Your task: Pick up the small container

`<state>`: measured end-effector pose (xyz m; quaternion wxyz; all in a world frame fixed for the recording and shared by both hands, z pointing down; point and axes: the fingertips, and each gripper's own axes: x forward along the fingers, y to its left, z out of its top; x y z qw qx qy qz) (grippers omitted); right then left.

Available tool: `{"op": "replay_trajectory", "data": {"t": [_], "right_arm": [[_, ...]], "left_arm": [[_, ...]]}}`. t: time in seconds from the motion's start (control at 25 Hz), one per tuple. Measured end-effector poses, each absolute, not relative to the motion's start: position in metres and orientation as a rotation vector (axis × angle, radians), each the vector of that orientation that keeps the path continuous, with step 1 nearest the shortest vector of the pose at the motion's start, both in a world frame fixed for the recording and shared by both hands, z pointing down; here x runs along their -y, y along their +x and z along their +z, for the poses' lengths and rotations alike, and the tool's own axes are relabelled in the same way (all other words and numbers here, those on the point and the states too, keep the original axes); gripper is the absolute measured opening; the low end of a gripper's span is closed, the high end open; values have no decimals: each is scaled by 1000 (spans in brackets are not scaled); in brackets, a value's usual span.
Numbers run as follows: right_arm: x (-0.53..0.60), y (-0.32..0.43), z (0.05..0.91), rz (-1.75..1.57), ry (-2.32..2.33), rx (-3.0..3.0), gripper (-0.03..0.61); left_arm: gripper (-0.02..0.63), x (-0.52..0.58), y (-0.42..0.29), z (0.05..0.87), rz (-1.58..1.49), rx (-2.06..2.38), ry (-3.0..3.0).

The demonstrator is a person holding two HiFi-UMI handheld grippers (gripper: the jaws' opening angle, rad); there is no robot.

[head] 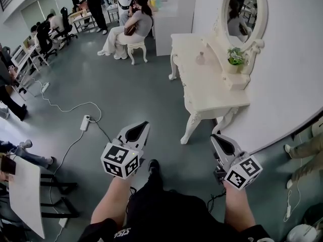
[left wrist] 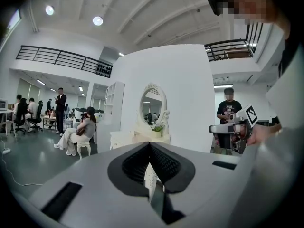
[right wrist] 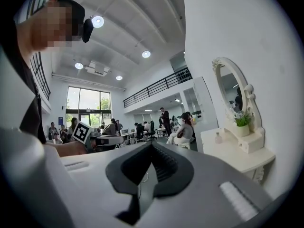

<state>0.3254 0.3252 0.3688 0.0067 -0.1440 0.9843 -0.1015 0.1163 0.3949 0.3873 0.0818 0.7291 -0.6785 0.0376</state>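
Jaws pressed together, empty, on the left hand-held gripper (head: 144, 125) and right hand-held gripper (head: 214, 137), all 2 held above the floor. The small container (head: 201, 58), seemingly a pinkish bottle, stands on the surface (head: 212, 92) near its mirror-side edge.

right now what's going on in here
A person holds a gripper in each hand, facing a white dressing table. The left gripper and the right gripper are both shut and empty, held short of the table. The small container stands untouched on the tabletop, by the mirror and a potted plant.
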Motion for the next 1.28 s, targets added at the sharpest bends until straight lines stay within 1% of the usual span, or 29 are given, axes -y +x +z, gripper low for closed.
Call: {"op": "replay_trajectory", "data": {"t": [0.24,0.48,0.92,1.12,1.28], "right_arm": [[-295,306,360,-271,-487,-3079,11],[-252,266,351,-239,-544,-3067,11],[-178,142,339,-228,-583,-3059,11],[-159,80,342,-253,-557,-3075,11],[-152,45,346,-276,-532,-3087,11]], "left_arm": [[5,-364,94,388,85,2001,2206],[5,-319,49,375,71,1991,2252],[5,-244,-53,373,34,1920,2287],[5,-228,-95,382,69,1897,2289],[5,-219,-120,387,80,1893,2286]]}}
